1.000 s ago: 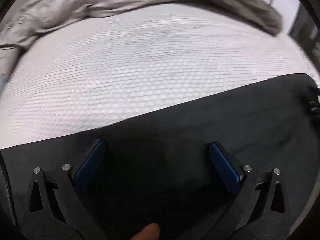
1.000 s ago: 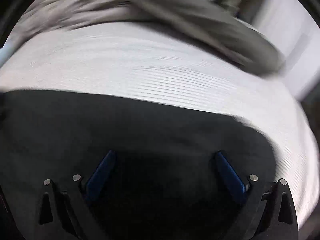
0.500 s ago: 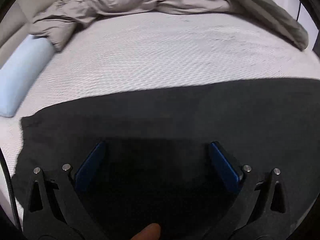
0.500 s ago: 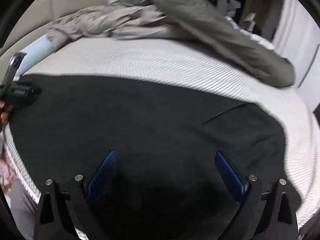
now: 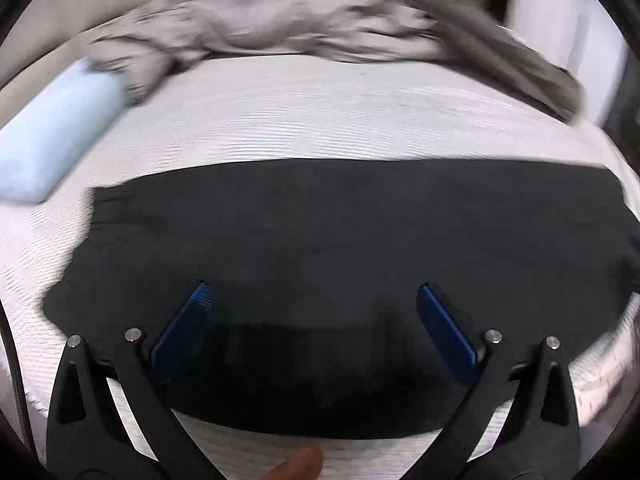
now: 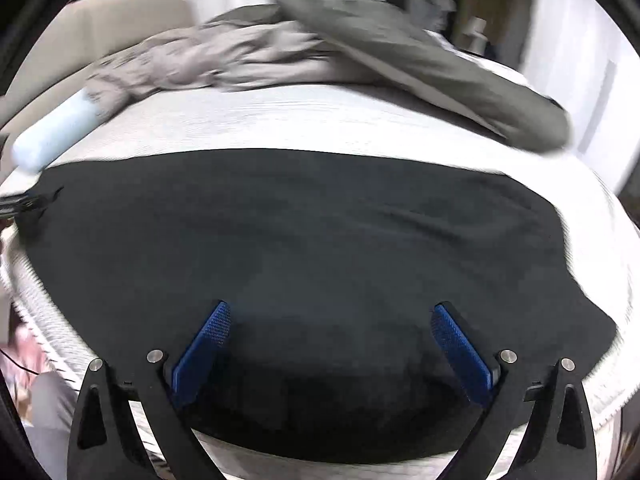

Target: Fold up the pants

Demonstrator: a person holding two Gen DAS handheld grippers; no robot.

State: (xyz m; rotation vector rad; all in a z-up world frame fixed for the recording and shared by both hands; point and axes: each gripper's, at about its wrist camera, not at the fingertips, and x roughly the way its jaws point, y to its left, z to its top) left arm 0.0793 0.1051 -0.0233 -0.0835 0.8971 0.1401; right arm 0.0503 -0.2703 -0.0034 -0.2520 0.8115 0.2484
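Left wrist view: my left gripper (image 5: 310, 300) hangs over the near part of the black pants (image 5: 320, 240), its two blue-padded fingers (image 5: 182, 330) spread wide with nothing between them but the cloth lying below. I cannot tell whether the fingertips touch the fabric. The pants lie flat as one broad dark panel across the near side of the white textured mattress (image 5: 320, 120), their near edge running close to the edge of the bed. A fingertip of the hand holding the tool shows at the bottom of the frame (image 5: 298, 466). A pale blue bolster pillow (image 5: 52, 136) lies at the left of the mattress, apart from the pants. A crumpled grey duvet (image 5: 300, 32) is heaped along the far side, well apart from the garment. The view is motion-blurred, so fine creases cannot be read.

Right wrist view: my right gripper (image 6: 330, 318) hangs likewise over the pants (image 6: 300, 232), fingers (image 6: 202, 350) wide apart and clasping nothing. From here the dark panel spans nearly the full width of the bed, with faint folds running across its right half. At the left margin a small dark part of the other tool (image 6: 18, 204) sits at the left end of the garment. The bolster (image 6: 56, 128) and the duvet (image 6: 280, 52) appear beyond, on the mattress (image 6: 320, 124). A darker grey pillow (image 6: 420, 60) rests tilted on the duvet at the right.
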